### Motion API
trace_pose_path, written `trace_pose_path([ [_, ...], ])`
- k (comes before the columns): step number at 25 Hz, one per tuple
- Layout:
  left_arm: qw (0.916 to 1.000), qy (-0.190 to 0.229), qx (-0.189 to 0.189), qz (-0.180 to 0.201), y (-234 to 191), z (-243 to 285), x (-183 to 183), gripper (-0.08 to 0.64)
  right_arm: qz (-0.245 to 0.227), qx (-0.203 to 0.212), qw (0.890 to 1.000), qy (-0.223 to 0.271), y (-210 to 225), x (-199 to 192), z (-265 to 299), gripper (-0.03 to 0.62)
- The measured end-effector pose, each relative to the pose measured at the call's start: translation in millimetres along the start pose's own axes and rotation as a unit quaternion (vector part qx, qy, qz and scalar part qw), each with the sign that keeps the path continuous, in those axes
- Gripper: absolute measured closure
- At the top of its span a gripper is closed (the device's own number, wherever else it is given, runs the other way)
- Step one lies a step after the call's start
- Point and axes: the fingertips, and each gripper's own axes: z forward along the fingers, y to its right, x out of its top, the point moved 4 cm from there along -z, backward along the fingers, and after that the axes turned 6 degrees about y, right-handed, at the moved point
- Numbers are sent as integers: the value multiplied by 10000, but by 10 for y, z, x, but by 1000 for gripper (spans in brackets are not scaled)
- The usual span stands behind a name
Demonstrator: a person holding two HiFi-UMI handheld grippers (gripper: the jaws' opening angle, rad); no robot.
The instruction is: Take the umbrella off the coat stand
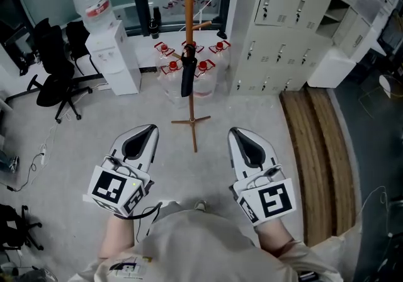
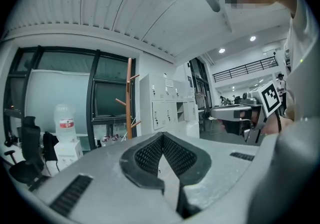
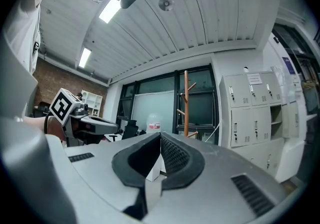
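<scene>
Umbrella (image 1: 186,76), slim, black, furled, on wooden coat stand (image 1: 188,4); left gripper (image 1: 151,128) and right gripper (image 1: 234,131) jaws together.

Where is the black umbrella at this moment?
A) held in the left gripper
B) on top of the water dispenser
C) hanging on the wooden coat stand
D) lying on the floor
C: the black umbrella hangs folded alongside the pole of the coat stand.
</scene>
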Motion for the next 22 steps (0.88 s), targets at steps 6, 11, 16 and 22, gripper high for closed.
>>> trace_pose_path([
  [6, 9997, -8, 167, 164, 74, 101, 5, 552, 86, 128, 9999, -8, 135, -87, -1, 584],
  [11, 9996, -100, 253, 123, 99, 105, -64, 552, 164, 241, 9996, -56, 178, -157, 36, 584],
  [16, 9994, -212, 188, 177, 90, 187, -118, 552, 203, 323, 9993, -38, 207, -208, 127, 584],
  [22, 9996, -197, 129, 177, -6, 340, -179, 552, 232, 379, 9990, -90, 231, -300, 291, 584],
])
